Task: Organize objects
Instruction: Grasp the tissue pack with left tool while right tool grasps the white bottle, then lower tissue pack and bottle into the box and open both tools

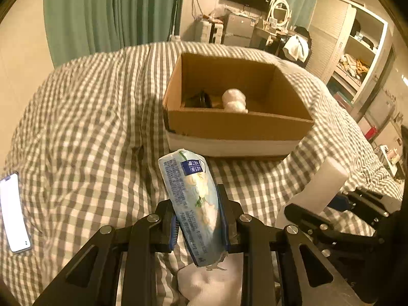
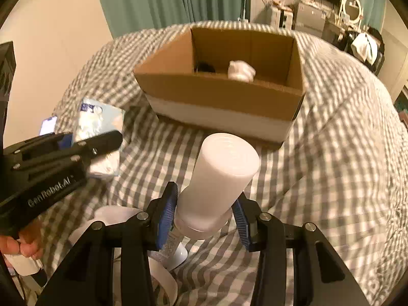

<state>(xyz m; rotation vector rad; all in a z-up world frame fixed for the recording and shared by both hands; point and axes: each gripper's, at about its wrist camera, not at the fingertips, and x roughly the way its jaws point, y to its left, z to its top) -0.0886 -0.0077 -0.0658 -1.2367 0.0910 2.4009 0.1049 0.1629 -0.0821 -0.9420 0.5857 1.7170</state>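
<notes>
- The left gripper (image 1: 197, 227) is pinching a pale blue plastic tissue packet with white flowers and blue print (image 1: 193, 204), its blue-padded fingers pressed against both long sides, the packet tilted with its top leaning left and forward.
- Over on the right, the right gripper (image 2: 206, 215) grips a white cylindrical plastic bottle (image 2: 221, 178) near its cap end, and the bottle's flat base points forward toward the box.
- Dead ahead of both sits the open brown cardboard box with a white band round its lower wall (image 1: 237, 125), resting on the grey-and-white checked bedcover (image 1: 89, 117).
- Inside the box, a crumpled white plastic-wrapped bundle (image 1: 234, 100) lies near the front wall, and a dark round object (image 1: 200, 99) sits just to its left; what that one is, I cannot tell.
- Both held items are lifted above the bedcover, short of the box's front wall.
- A white-screened smartphone (image 1: 14, 211) lies flat on the bedcover, far left, well apart from the box.
- From the right wrist view, the left gripper shows at the left edge, packet clamped, with the person's fingers (image 2: 23, 244) curled under its handle.
</notes>
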